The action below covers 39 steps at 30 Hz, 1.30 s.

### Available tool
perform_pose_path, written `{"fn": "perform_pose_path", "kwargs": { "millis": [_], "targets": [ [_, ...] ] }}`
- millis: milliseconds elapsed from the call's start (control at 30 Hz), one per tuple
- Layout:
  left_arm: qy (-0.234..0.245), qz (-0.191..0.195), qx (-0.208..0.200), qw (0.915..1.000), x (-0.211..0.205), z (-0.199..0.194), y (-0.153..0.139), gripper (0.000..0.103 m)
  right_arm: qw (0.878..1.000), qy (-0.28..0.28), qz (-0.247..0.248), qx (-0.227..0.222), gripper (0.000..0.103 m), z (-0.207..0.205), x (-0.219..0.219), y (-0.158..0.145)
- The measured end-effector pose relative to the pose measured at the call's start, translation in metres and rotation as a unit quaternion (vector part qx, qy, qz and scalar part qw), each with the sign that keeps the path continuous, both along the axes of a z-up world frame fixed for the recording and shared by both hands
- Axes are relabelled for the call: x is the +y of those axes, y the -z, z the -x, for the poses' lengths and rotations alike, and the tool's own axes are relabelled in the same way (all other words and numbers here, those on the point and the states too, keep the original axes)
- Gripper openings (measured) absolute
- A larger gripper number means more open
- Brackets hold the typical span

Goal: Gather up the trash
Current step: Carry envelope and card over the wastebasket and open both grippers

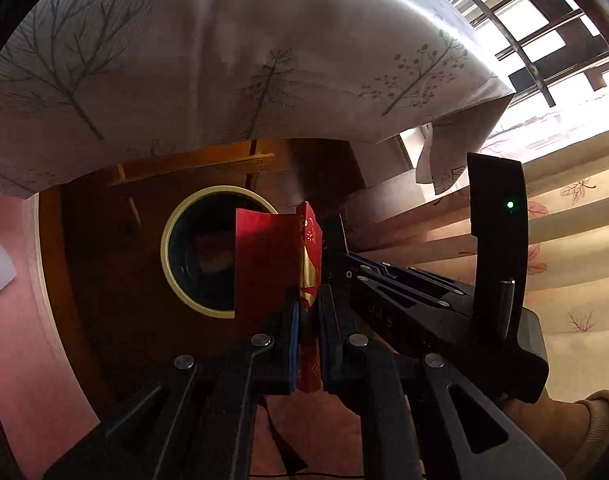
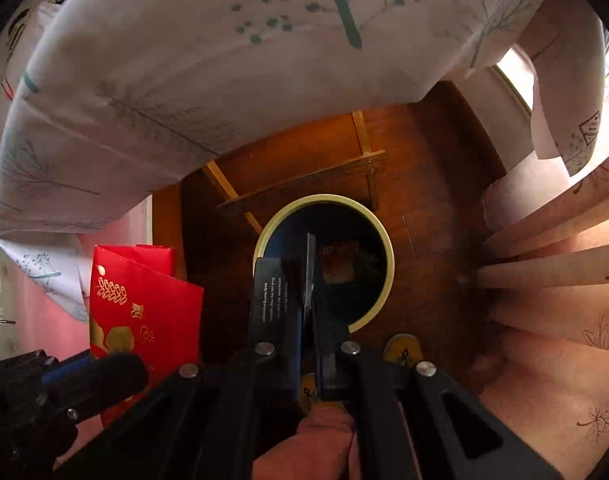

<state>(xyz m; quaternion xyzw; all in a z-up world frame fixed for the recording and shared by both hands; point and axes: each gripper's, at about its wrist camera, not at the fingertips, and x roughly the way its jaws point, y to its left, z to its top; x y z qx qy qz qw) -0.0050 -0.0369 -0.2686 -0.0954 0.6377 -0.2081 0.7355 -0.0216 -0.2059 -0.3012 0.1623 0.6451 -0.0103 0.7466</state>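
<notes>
Fingers of the left gripper (image 1: 307, 312) are pressed together on a red envelope (image 1: 264, 264) with gold print, holding it upright by its near edge, just left of and nearer than the round bin (image 2: 324, 258) on the brown floor (image 2: 432, 168). To the right, the right gripper (image 2: 307, 344) has its fingers closed narrowly on a black card packet (image 2: 280, 292), which stands directly over the bin's opening. Both pieces look light, thin and easy to bend, so I think an edge grip is enough, but they may flutter sideways when let go.
</notes>
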Motion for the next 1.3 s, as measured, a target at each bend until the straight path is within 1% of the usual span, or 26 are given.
{"fn": "perform_pose_path", "kwargs": {
  "millis": [133,167,200,233,267,300,333,367,400,467,500,567,633,700,800,867,967,1133,1300],
  "targets": [
    [-0.023,-0.024,-0.006,0.9994,0.001,-0.015,0.069,0.009,1.0,0.001,-0.007,0.019,0.005,-0.01,-0.004,0.076],
    [-0.029,-0.032,-0.008,0.999,0.001,-0.019,0.086,0.01,1.0,-0.001,-0.009,0.024,0.008,-0.013,-0.003,0.093],
    [-0.036,-0.04,-0.011,0.9985,0.002,-0.023,0.101,0.017,1.0,-0.002,-0.012,0.027,0.008,-0.016,-0.002,0.109],
    [-0.041,-0.047,-0.014,0.998,0.004,-0.027,0.115,0.03,0.999,-0.002,-0.016,0.032,0.008,-0.02,-0.002,0.124],
    [-0.044,-0.056,-0.014,0.9973,0.005,-0.032,0.128,0.037,0.999,-0.002,-0.021,0.039,0.01,-0.023,-0.003,0.137],
    [-0.05,-0.069,-0.017,0.9962,0.008,-0.035,0.139,0.052,0.999,0.002,-0.022,0.047,0.019,-0.029,-0.002,0.149],
    [-0.055,-0.078,-0.016,0.9953,0.009,-0.038,0.151,0.07,0.998,0.006,-0.02,0.051,0.025,-0.032,-0.004,0.159],
    [-0.06,-0.089,-0.011,0.9942,0.013,-0.042,0.161,0.078,0.998,0.008,-0.023,0.053,0.039,-0.033,-0.007,0.167],
    [-0.067,-0.098,-0.008,0.9929,0.015,-0.048,0.171,0.082,0.998,0.008,-0.027,0.052,0.048,-0.035,-0.008,0.174],
    [-0.078,-0.115,-0.004,0.9903,0.022,-0.05,0.183,0.083,0.999,0.005,-0.02,0.045,0.048,-0.036,-0.01,0.182],
    [-0.081,-0.122,-0.003,0.9892,0.025,-0.052,0.188,0.085,0.999,0.003,-0.016,0.04,0.049,-0.036,-0.011,0.185],
    [-0.089,-0.135,-0.009,0.9868,0.032,-0.053,0.19,0.088,0.999,0.007,-0.011,0.035,0.049,-0.034,-0.012,0.186],
    [-0.093,-0.139,-0.018,0.9857,0.033,-0.047,0.185,0.09,0.999,0.017,-0.012,0.028,0.049,-0.032,-0.015,0.182],
    [-0.094,-0.147,-0.031,0.9841,0.035,-0.043,0.174,0.09,1.0,0.021,-0.012,0.014,0.049,-0.03,-0.018,0.173],
    [-0.09,-0.156,-0.054,0.9821,0.032,-0.031,0.15,0.091,1.0,0.016,-0.012,-0.011,0.049,-0.025,-0.019,0.149],
    [-0.085,-0.161,-0.066,0.9811,0.032,-0.025,0.132,0.091,1.0,0.009,-0.011,-0.018,0.049,-0.022,-0.017,0.131],
    [-0.079,-0.159,-0.078,0.981,0.033,-0.015,0.099,0.091,1.0,0.005,-0.013,-0.026,0.049,-0.016,-0.015,0.094],
    [-0.058,-0.157,-0.11,0.9796,0.039,-0.004,0.021,0.09,0.999,0.001,-0.01,-0.05,0.049,-0.006,-0.01,0.014],
    [-0.049,-0.149,-0.152,0.9759,0.05,-0.001,-0.073,0.09,0.997,-0.007,-0.003,-0.082,0.049,0.0,-0.005,-0.071]
  ]
}}
